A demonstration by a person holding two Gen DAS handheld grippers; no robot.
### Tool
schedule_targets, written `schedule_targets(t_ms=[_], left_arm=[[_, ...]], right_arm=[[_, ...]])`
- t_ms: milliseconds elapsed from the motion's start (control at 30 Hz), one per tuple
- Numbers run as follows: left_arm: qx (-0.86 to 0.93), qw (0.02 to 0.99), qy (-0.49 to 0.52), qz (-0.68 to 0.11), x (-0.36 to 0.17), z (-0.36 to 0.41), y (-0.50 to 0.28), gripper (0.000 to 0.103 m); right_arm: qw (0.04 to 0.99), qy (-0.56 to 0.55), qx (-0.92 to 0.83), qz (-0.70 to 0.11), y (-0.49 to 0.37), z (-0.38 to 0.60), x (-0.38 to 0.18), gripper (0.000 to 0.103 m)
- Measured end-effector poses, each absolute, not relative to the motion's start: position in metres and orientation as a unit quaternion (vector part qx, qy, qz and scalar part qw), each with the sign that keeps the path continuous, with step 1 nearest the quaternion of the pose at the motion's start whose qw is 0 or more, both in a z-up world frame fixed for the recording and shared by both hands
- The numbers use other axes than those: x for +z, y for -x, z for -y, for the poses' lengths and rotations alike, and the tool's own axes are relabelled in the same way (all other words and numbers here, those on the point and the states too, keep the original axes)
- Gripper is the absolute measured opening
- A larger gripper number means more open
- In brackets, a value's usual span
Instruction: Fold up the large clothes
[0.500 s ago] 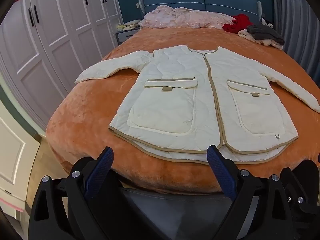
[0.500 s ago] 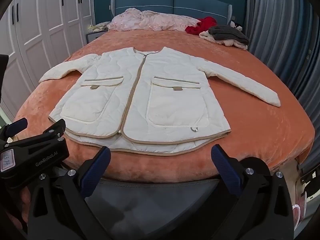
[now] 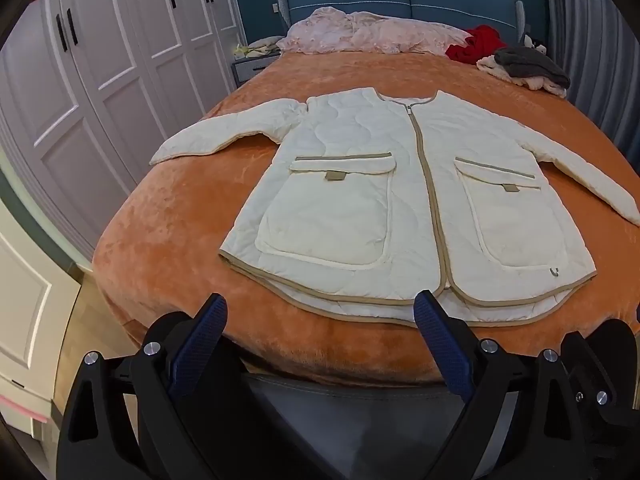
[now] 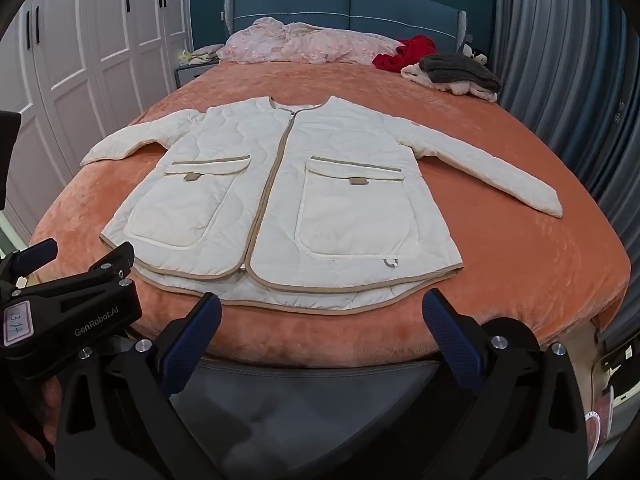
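Note:
A cream quilted jacket (image 3: 400,184) (image 4: 288,200) with tan trim lies flat and zipped on the orange bedspread (image 3: 160,240) (image 4: 520,248), front up, hem toward me and both sleeves spread outward. My left gripper (image 3: 320,312) hovers open at the foot of the bed, just short of the hem, with nothing between its blue pads. My right gripper (image 4: 322,308) is likewise open and empty before the hem's middle. The left gripper's black body (image 4: 68,304) shows at the left edge of the right wrist view.
White wardrobe doors (image 3: 100,80) line the left side close to the bed. A pink quilt (image 3: 360,34), a red garment (image 3: 476,44) and a grey-and-cream pile (image 3: 524,68) lie by the blue headboard. Grey curtains (image 4: 560,80) hang on the right.
Both grippers have eased slightly forward toward the jacket's hem; the jacket has not moved and both stay open.

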State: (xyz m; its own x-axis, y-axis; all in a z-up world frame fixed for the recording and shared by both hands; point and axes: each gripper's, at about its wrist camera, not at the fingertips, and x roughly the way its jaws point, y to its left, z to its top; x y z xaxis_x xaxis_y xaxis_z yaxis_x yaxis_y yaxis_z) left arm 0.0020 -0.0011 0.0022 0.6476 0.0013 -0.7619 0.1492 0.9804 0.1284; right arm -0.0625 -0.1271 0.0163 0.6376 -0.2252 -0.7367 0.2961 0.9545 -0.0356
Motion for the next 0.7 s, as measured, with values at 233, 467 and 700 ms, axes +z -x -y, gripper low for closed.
schedule_targets(t_ms=[233, 467, 700], left_arm=[[-0.045, 0.904, -0.09, -0.416, 0.0033, 0.0021, 0.0001, 0.092], [-0.045, 0.903, -0.091, -0.418, 0.0021, 0.0022, 0.0001, 0.092], [-0.045, 0.902, -0.091, -0.42, 0.0005, 0.0023, 0.0005, 0.092]], right_arm=[[0.904, -0.045, -0.143, -0.401, 0.0618, 0.1289, 0.0167, 0.098], [0.904, -0.046, -0.142, -0.402, 0.0619, 0.1297, 0.0166, 0.098], [0.904, -0.045, -0.142, -0.401, 0.0616, 0.1294, 0.0165, 0.098]])
